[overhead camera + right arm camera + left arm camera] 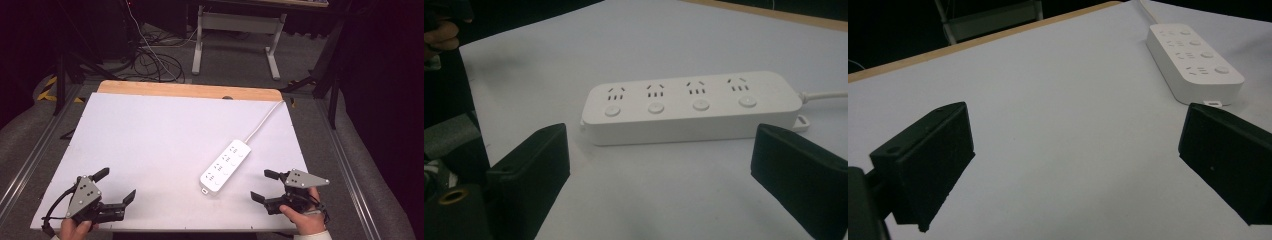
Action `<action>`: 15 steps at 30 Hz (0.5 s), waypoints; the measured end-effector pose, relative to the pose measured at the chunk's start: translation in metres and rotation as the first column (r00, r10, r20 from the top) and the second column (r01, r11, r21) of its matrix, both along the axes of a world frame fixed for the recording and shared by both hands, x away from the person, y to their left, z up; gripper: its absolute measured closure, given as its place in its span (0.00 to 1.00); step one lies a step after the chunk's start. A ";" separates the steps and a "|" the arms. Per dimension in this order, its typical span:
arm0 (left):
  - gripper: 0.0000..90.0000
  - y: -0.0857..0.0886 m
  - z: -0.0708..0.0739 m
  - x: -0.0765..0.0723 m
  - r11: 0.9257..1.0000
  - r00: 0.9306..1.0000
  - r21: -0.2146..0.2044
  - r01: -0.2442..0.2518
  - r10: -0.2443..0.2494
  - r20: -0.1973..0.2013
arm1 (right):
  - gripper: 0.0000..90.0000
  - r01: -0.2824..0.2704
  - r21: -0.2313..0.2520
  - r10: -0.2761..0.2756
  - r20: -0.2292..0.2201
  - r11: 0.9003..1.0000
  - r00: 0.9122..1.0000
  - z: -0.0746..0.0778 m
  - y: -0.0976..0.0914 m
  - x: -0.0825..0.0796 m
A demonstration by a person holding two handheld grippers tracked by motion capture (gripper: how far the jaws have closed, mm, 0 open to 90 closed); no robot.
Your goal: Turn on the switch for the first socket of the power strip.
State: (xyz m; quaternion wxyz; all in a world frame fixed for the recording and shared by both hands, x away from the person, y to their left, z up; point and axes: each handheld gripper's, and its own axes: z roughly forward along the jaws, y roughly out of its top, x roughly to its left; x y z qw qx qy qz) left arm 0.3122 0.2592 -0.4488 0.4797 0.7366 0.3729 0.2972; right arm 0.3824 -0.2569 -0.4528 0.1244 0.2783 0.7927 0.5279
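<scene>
- White rectangular surface [150, 150], with a bare wooden strip [190, 91] along its far edge.
- White plastic four-socket power strip [225, 166] lies flat in the right half of the surface, set diagonally, nearer the near edge than the far one. Its white cord [262, 122] runs off toward the far right corner.
- Left tool [116, 186] sits at the near left corner, jaws spread wide, nothing between them; held in the left hand [75, 230].
- Right tool [264, 185] sits at the near right corner, jaws spread, empty; held in the right hand [300, 217]. The power strip lies near, just beyond its jaws, apart from them.
- Open room: the whole left half and the far part of the surface are bare.
- Cut off: both hands by the bottom of the high view; socket markings too small to read there.
</scene>
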 end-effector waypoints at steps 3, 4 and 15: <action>0.02 -0.001 0.000 0.000 1.000 1.000 -0.002 0.001 -0.001 0.001 | 0.10 -0.010 0.006 0.010 -0.007 1.000 1.000 -0.007 -0.002 -0.002; 0.02 -0.001 0.000 0.000 1.000 1.000 -0.002 0.002 -0.002 0.000 | 0.10 -0.009 0.003 0.009 -0.009 1.000 1.000 -0.010 -0.003 -0.003; 0.02 0.000 -0.002 0.001 1.000 1.000 0.020 0.009 -0.009 0.008 | 0.10 0.021 -0.042 -0.023 -0.045 0.999 0.999 -0.032 -0.004 -0.003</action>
